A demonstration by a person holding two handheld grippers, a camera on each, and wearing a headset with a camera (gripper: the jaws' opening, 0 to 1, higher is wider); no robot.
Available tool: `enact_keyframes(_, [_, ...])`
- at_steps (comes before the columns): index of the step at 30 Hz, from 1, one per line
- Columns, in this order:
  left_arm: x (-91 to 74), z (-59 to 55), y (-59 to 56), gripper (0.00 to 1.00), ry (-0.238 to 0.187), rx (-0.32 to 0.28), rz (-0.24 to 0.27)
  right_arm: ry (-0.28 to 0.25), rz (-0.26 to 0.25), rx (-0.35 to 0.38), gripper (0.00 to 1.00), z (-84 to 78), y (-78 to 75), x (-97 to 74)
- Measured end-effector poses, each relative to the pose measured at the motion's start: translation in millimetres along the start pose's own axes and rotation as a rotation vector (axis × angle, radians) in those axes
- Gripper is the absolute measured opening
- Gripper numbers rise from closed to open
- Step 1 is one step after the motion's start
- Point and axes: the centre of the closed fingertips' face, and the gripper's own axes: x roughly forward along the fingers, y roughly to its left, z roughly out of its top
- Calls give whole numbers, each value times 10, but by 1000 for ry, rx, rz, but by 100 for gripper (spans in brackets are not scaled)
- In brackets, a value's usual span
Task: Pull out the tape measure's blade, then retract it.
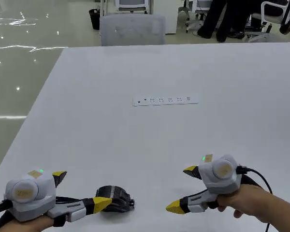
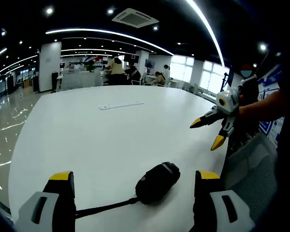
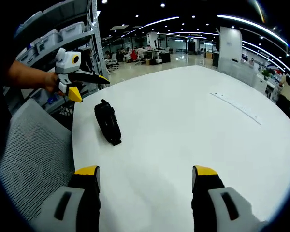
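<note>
On table [image 1: 193, 140] — tape measure [image 1: 116, 197]

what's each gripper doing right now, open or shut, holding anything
left gripper: open, holding nothing, tape measure lying just ahead of it
right gripper: open, holding nothing

1 tape measure [image 1: 114, 198], 1 power strip [image 1: 165, 100], 1 table [image 1: 135, 140], 2 grippers: left gripper [image 1: 81, 189], right gripper [image 1: 181, 188]

The tape measure [image 1: 114, 198] is black on a plain white counter [image 1: 135, 135]. On either side of the tape measure, the left hand-held gripper [image 1: 82, 189] and the right hand-held gripper [image 1: 181, 188] are pale grey with yellow tips.
</note>
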Motion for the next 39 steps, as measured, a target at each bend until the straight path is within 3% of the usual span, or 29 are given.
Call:
enact_keyframes(1, [-19,-29,-43,100,19,25,-32,0,-14,-2,79,-67,-38,-63])
enact_keyframes(3, [-31,-61,-35,100,31,90,-44,0,-36,20,81,-145,-89,-148])
enact_keyframes(8, [-108,-108,16,100,35,78,-39,-16,-86,52,84,-295,-198,-415])
enact_keyframes(11, [-187,-25,24,100,-10,71,-32,-35,-123,73,85,-358,-263,-567])
enact_keyframes(14, [-214,-53,8,100,2,85,-27,-37,-142,87,86,-428,-267,-648])
enact_keyframes(25, [-249,-165,19,100,8,61,1,-29,-157,113,89,-683,-168,-728])
enact_keyframes(29, [-282,-200,78,100,7,15,17,-26,-173,138,89,-760,-186,-791])
enact_keyframes(39, [-316,-176,116,100,0,10,33,-21,-189,157,89,-850,-172,-834])
